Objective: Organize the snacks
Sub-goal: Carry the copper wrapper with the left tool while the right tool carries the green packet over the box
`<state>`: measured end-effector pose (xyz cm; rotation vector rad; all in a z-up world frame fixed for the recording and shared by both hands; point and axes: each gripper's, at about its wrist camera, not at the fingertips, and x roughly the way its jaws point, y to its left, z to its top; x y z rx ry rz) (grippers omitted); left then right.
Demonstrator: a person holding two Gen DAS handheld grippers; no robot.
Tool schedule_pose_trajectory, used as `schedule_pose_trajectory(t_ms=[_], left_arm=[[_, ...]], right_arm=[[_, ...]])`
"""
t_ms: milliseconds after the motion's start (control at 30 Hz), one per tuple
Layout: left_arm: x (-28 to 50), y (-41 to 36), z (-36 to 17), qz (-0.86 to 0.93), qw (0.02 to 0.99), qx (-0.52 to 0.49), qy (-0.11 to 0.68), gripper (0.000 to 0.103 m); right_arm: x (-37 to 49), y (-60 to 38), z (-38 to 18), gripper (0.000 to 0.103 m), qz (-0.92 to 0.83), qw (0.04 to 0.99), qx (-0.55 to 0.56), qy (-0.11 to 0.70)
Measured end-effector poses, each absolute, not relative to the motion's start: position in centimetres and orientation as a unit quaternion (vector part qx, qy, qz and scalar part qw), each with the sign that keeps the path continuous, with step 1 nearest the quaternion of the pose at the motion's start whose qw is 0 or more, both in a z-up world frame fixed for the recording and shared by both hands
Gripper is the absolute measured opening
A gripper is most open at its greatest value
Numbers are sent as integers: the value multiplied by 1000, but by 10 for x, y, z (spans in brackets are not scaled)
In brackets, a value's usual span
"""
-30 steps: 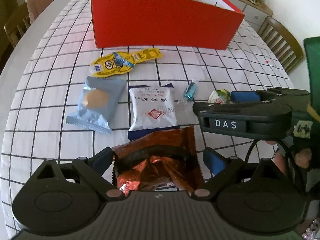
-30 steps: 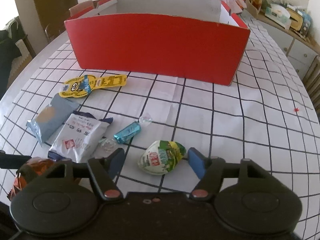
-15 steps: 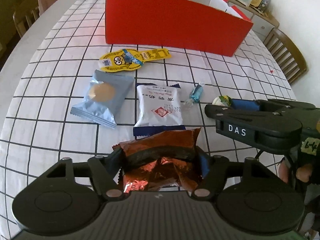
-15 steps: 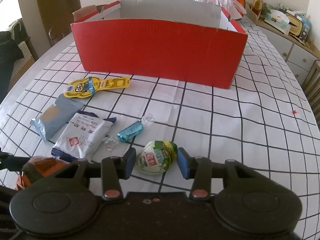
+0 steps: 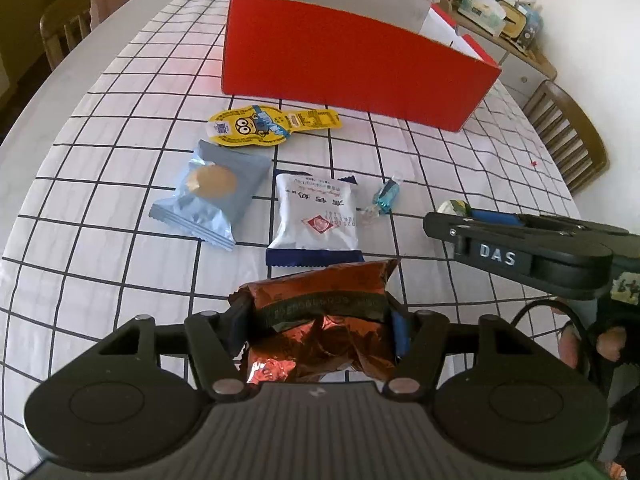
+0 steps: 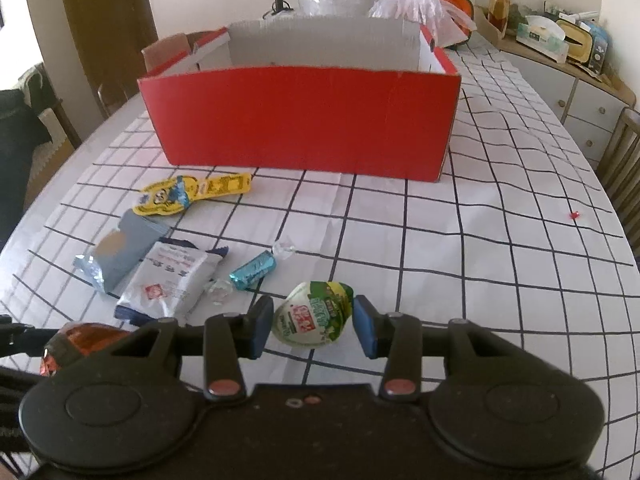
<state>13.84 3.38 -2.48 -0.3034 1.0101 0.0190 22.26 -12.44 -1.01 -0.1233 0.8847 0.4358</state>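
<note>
In the left wrist view my left gripper [image 5: 320, 316] has its jaws closing on a crumpled orange foil packet [image 5: 320, 292], both pads pressing its sides. In the right wrist view my right gripper [image 6: 308, 320] is shut on a green-and-white pouch [image 6: 316, 312], held between its blue pads just above the checked tablecloth. The open red cardboard box [image 6: 304, 120] stands farther back. Between box and grippers lie a yellow cartoon packet [image 5: 264, 126], a blue-grey biscuit packet [image 5: 212, 192], a white packet [image 5: 318, 216] and a blue wrapped candy [image 5: 386, 196].
Plastic bags [image 6: 408, 0] rise behind the box. A sideboard with clutter [image 6: 560, 40] runs along the right wall, and wooden chairs [image 5: 568, 136] stand at the table's sides. The table's rounded edge [image 5: 48, 92] curves close on the left.
The left jaws narrowed from wide apart onto the orange packet. The right jaws drew in onto the green pouch, and the right view rose slightly, showing more of the box's inside.
</note>
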Motion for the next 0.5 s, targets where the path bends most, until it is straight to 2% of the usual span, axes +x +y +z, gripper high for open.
schedule_pose_trajectory(t_ms=[500], left_arm=[[137,43,32,27,896,-130,424,65]], right_arm=[[214,-141,51,42,236,898,-18,371]])
